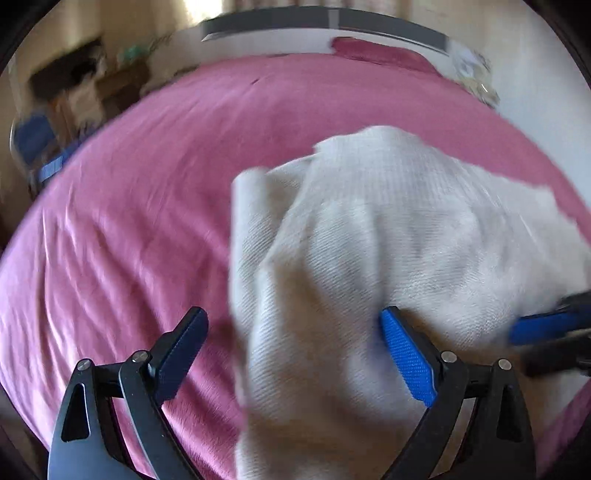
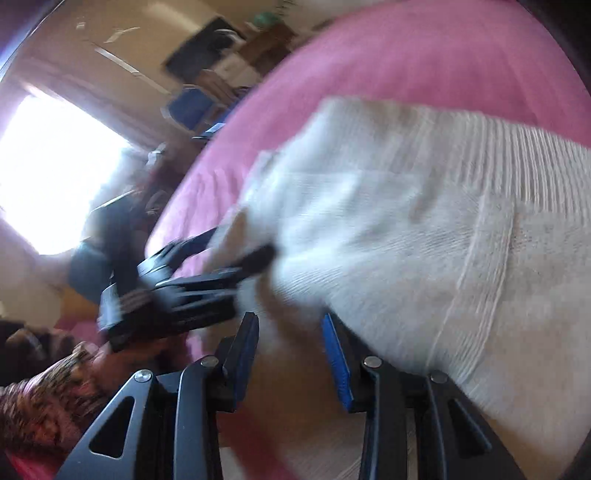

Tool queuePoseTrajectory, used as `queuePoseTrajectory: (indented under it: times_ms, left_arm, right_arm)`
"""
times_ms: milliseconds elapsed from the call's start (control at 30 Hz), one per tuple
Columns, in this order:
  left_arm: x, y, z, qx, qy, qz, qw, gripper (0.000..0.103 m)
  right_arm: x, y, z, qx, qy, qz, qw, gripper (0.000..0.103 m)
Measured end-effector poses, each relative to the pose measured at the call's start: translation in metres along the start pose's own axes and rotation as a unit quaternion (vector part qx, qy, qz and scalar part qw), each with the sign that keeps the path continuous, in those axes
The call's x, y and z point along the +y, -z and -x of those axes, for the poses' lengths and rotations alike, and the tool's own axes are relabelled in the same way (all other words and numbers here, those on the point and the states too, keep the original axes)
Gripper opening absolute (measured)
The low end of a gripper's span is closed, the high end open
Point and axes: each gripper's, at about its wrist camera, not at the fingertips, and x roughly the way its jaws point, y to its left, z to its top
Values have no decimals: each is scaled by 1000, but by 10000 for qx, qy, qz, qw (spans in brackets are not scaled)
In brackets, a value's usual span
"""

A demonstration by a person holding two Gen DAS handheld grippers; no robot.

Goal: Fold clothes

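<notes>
A cream knitted garment point(image 1: 369, 229) lies rumpled on a pink bedspread point(image 1: 147, 184). My left gripper point(image 1: 295, 350) hovers over its near edge, jaws wide open, with cloth lying loose between the fingers. At the right edge of that view my right gripper point(image 1: 546, 328) comes in over the cloth. In the right wrist view the garment point(image 2: 406, 206) fills the right half, ribbed band toward the far side. My right gripper point(image 2: 290, 347) has its jaws partly apart with blurred cloth in the gap; no firm pinch shows. The left gripper point(image 2: 240, 243) is on the left, at the garment's edge.
The bedspread point(image 2: 406, 55) extends far beyond the garment. A dark pink pillow point(image 1: 380, 53) and headboard point(image 1: 314, 22) are at the far end. A blue chair point(image 2: 192, 103), dark furniture point(image 1: 74, 81) and a bright window point(image 2: 55, 173) are off the bed's side. A patterned sleeve point(image 2: 55, 398) shows bottom left.
</notes>
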Motion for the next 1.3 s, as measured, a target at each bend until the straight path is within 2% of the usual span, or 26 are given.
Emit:
queuePoseTrajectory:
  times_ms: [33,100,133,167,267,300,333,367,400,467,567,667,733,833,867,967,1100,1167,1233,1300]
  left_arm:
    - [8,3,2,-37,89,166,9998,101]
    - [23,9,6,-158,277,465,9984,101]
    - [28,13,12,-309,312,564,9974,101]
    - [30,16,16,-443,298,634,9966,101]
    - [34,18,21,-577,222,789,9950,101]
    - [32,19,21,-560,193,768,9953,101]
    - [30,20,21,-534,162,735,9957,101]
    - [28,21,21,-523,133,702,9961,101]
    - [27,21,21,-530,98,674,9963,101]
    - [26,21,27,-692,35,660,9954,101]
    - [26,21,43,-1024,-6,705,9922,101]
    - [25,22,57,-1232,105,718,9897,101]
    - [26,21,60,-1228,280,615,9901,101]
    - [12,16,42,-862,266,201,9957,101]
    - [7,18,34,-644,166,118,9977,101]
    - [9,18,27,-347,102,244,9990,101]
    - [5,6,52,-935,451,695,9922,101]
    - [-11,0,51,-945,773,738,9898,101]
    - [-35,-5,45,-806,1041,499,9900,101]
    - [-61,-9,40,-772,1218,48,9895,101]
  right_arm:
    - [-7,-2,0,-26,-72,-183,9998,29]
    - [-8,-2,14,-173,-416,-412,9981,32]
    - [-3,-1,25,-347,-587,-340,9971,36]
    - [0,0,34,-525,-572,-247,9967,36]
    - [-4,2,51,-979,-80,-151,9950,37]
    - [-11,4,47,-847,179,-241,9960,37]
    - [-20,7,35,-530,449,-320,9971,37]
    - [-26,10,25,-270,647,-290,9971,34]
    - [-24,14,22,-213,731,-87,9971,34]
    - [-13,19,33,-465,861,249,9949,34]
    - [-4,26,60,-943,754,155,9926,36]
    - [4,36,74,-1056,664,281,9918,37]
    - [0,39,67,-765,727,355,9938,37]
    - [-12,38,41,-236,886,246,9955,37]
    - [-15,37,39,-247,902,224,9954,36]
    - [-11,36,48,-364,905,80,9952,36]
    - [9,49,73,-717,636,446,9944,36]
    - [12,54,78,-783,630,512,9936,36]
    - [2,57,92,-959,505,169,9940,36]
    - [-13,60,110,-1180,315,-314,9920,36]
